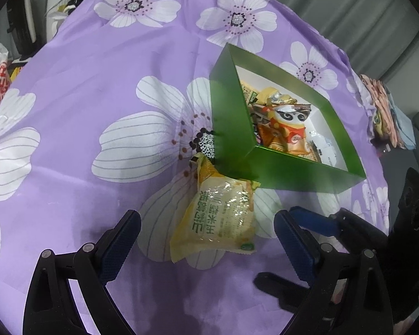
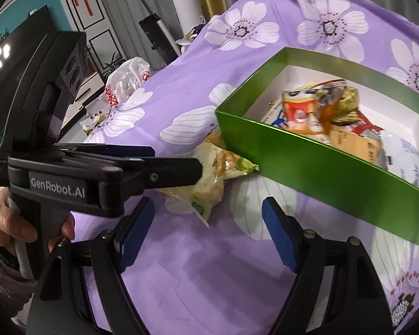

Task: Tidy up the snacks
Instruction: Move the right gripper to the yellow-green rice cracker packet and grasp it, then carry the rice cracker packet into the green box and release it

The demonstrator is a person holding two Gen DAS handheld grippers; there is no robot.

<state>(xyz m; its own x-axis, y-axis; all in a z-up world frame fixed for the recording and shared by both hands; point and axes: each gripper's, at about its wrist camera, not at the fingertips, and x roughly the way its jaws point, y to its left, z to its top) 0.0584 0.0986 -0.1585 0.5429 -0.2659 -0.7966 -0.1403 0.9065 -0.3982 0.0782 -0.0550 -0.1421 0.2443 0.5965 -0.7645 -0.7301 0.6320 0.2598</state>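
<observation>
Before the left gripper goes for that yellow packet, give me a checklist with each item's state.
1. Left gripper open: ok, jaws spread wide.
2. Yellow snack packet between its fingers: ok, lying flat on the purple floral cloth.
3. Packet free to lift: not ok, its far end is tucked under the green box corner.
4. Right gripper out of the way: cannot tell, it is open, empty and close beside.
5. Room in the box: ok, white bottom shows beside the panda packet.
</observation>
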